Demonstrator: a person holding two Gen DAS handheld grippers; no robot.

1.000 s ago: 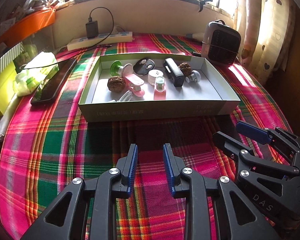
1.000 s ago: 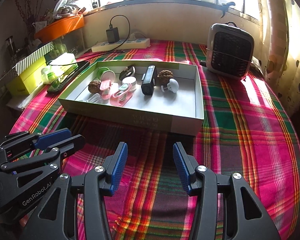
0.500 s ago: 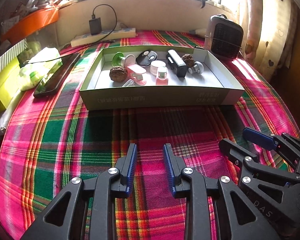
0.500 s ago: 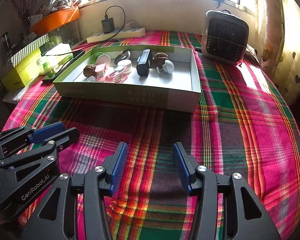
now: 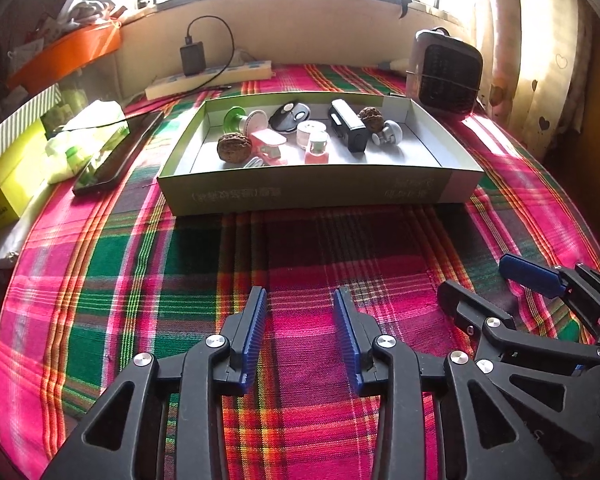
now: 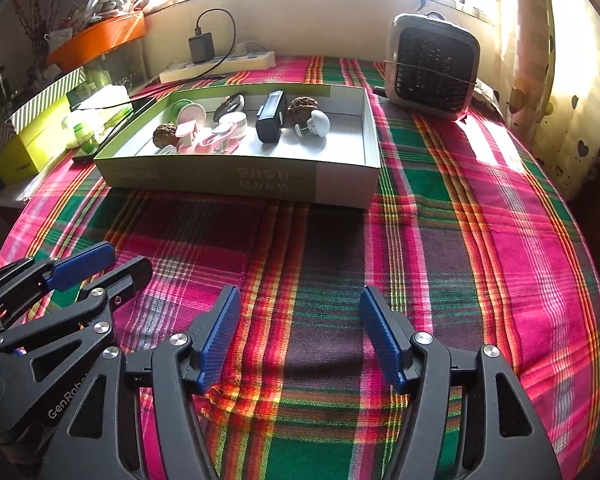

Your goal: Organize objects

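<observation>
Your left hand-held gripper [image 5: 300, 336] has its jaws apart w/ nothing between them, low over the plaid cloth [image 5: 340, 248]; your right hand-held gripper [image 6: 300, 336] is the same, jaws wider apart & empty, just beside the left one, both pointing at the box [image 5: 308, 194]. Both sit well back from the box, level, tilted slightly down. The small things all lie inside the box: two walnuts [image 5: 234, 146], a green-and-white spool [image 5: 244, 120], a pink clip [image 5: 268, 144], a black case [image 5: 348, 128], a white knob [image 5: 388, 134], a small jar [image 5: 318, 148], mostly crowded left & centre, the right part of the floor bare. No loose small items show on the cloth near you. That fits either everything gathered in already, or sorting inside the box to come; can't tell which. If you do go in, come over the near wall from above, not through it, & take one item at a time: walnuts roll, so close across the widest part. Outside: phone [image 5: 116, 152] left of the box, heater [image 6: 432, 68] at far right.
</observation>
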